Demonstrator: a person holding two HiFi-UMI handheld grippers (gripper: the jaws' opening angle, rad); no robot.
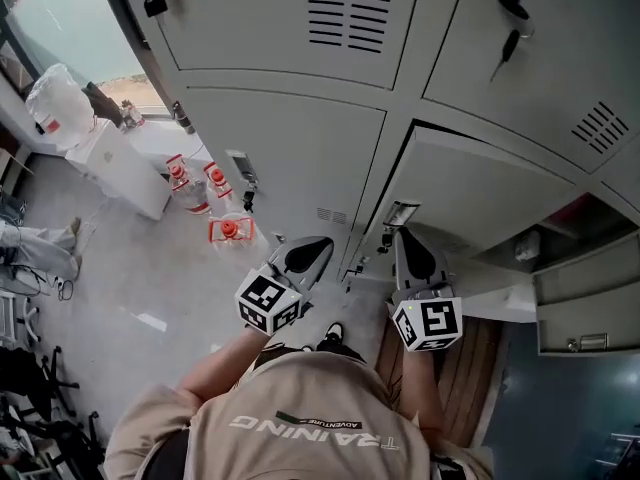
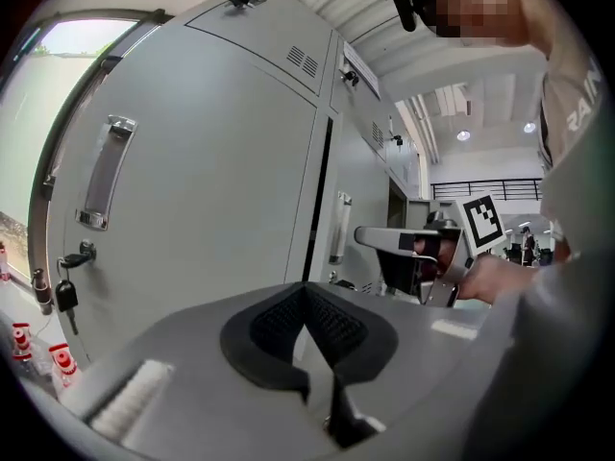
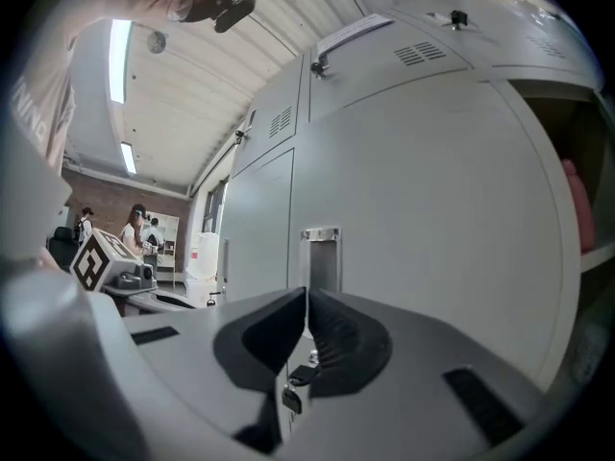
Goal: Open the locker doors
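A bank of grey lockers (image 1: pixel 290 88) fills the head view. My left gripper (image 1: pixel 316 247) is shut and empty, a short way from a closed door (image 2: pixel 202 161) with a chrome handle (image 2: pixel 104 173) and a key (image 2: pixel 65 294) hanging in its lock. My right gripper (image 1: pixel 403 234) is shut on nothing, its tip just below the handle (image 1: pixel 400 213) of the neighbouring door (image 1: pixel 480 193), which stands ajar. In the right gripper view the shut jaws (image 3: pixel 307 296) point at that recessed handle (image 3: pixel 322 253), and a key (image 3: pixel 291 387) hangs below it.
Water bottles with red caps (image 1: pixel 215 203) stand on the floor left of the lockers, beside a white cabinet (image 1: pixel 120 173). An open compartment (image 3: pixel 577 209) with something red in it lies right of the ajar door. People stand far off in the room (image 3: pixel 135 229).
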